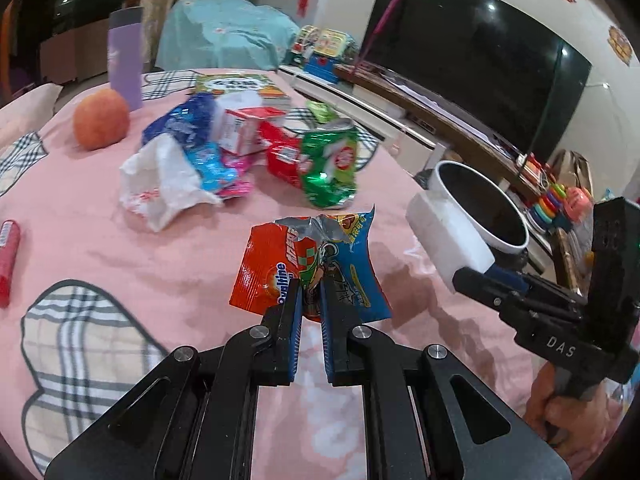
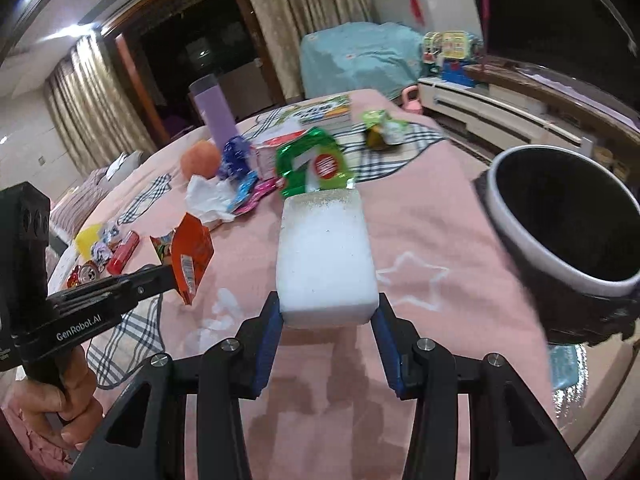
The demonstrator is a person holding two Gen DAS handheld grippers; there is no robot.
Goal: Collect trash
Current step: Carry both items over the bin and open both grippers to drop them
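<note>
My left gripper [image 1: 310,286] is shut on an orange and blue snack wrapper [image 1: 280,268] and holds it above the pink tablecloth; the wrapper also shows in the right wrist view [image 2: 192,252]. My right gripper [image 2: 328,308] is shut on a white foam block [image 2: 326,256], which also shows in the left wrist view [image 1: 448,240]. A round bin [image 2: 568,216] with a white rim and dark inside stands past the table's right edge [image 1: 484,208]. A pile of trash lies farther back: a crushed green can [image 1: 330,164], white crumpled paper [image 1: 160,184], blue wrappers [image 1: 192,128] and a red pack [image 1: 282,156].
A peach [image 1: 102,118], a purple tumbler [image 1: 125,56], a book [image 1: 240,84] and a red tube [image 1: 8,256] lie on the table. A green wrapper [image 2: 382,126] sits at the far side. A TV [image 1: 476,60] and low cabinet stand to the right.
</note>
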